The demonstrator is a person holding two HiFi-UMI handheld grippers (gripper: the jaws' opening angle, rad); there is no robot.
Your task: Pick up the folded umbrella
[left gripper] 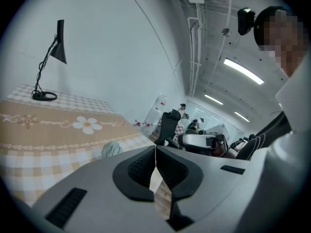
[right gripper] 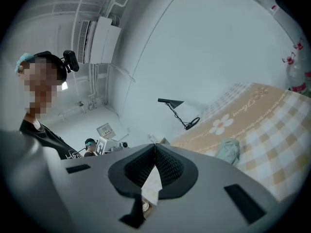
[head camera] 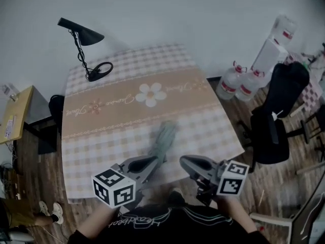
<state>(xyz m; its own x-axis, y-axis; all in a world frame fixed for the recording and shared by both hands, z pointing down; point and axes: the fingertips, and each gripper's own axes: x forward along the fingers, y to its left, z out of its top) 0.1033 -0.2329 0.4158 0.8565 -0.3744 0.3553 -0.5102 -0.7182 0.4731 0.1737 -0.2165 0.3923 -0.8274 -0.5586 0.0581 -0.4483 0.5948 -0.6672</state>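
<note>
The folded umbrella (head camera: 165, 138), grey-green, lies on the checked tablecloth (head camera: 111, 136) near the table's front edge, its length running away from me. It also shows as a small bundle in the left gripper view (left gripper: 112, 148) and in the right gripper view (right gripper: 228, 150). My left gripper (head camera: 154, 160) hovers just left of the umbrella's near end, jaws shut with nothing between them (left gripper: 155, 147). At the front table edge, right of the umbrella and apart from it, my right gripper (head camera: 183, 160) has its pads meeting and nothing held (right gripper: 154, 145).
A black desk lamp (head camera: 83, 36) stands at the table's far left corner. Right of the table are water bottles (head camera: 238, 83), a white box (head camera: 269, 54) and a black office chair (head camera: 278, 116). A cardboard box (head camera: 15, 113) sits at the left.
</note>
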